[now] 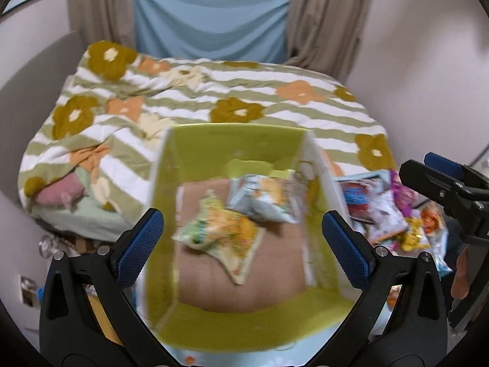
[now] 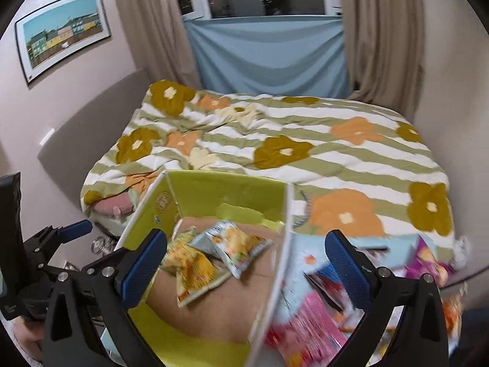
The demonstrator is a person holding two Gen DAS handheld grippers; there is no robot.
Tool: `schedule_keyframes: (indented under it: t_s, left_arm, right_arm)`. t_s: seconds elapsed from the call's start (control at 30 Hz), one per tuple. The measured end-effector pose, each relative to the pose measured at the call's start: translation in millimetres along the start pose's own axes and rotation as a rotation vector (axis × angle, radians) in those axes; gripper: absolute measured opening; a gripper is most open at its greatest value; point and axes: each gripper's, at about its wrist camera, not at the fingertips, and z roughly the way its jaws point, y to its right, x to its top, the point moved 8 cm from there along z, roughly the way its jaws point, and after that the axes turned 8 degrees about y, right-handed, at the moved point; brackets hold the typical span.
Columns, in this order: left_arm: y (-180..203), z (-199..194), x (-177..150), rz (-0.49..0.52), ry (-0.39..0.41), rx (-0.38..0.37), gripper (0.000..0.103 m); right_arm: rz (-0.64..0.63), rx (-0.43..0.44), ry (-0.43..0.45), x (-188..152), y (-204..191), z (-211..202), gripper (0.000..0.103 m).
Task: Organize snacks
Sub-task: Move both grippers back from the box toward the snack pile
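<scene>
Left wrist view, both claws [image 1: 241,235] [image 2: 246,258] spread empty, two snack packets [image 1: 223,232] in box [image 1: 232,136].

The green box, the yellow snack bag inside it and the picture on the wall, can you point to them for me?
green box [image 1: 232,136], left wrist view, far inside wall.
yellow snack bag [image 1: 223,232], left wrist view, middle of the packet.
picture on the wall [image 2: 62,32], right wrist view, middle of the print.

A flowered, striped bedspread [image 2: 305,140] lies below beige curtains [image 2: 382,30], a blue cloth [image 2: 269,58] and a framed picture [image 2: 61,33].
</scene>
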Motion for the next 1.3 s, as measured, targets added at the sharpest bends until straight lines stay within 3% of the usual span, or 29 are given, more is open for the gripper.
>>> schedule_keyframes:
  t_s: [0.33,0.63,0.97,1.13,1.3]
  left_arm:
    - [114.3,-17.7,-32.0,0.089,-0.006,-0.115,0.103]
    - [222.3,-14.2,-99.2,0.118,-0.092,-0.166,0.103]
    - [307.1,8.9,-177.9,0.237,-0.157,-0.167,0.103]
    - [340.6,28.2,-214.9,0.372,-0.179,-0.159,0.103]
    - [358.9,58.0,-244.6,0.524,-0.198,-0.085,0.103]
  right_arm:
    - [0.081,-0.144,0.049,-41.0,95.0,-94.3,0.103]
    - [0.131,-0.206,0.011,-103.2,188.2,-149.5,0.103]
    - [0.187,-0.179,-0.086,-175.3,254.2,-158.2,0.103]
    - [0.231,-0.167,-0.129,-204.2,276.4,-148.2,0.103]
    - [0.267,-0.151,-0.160,-223.9,291.0,-134.5,0.103]
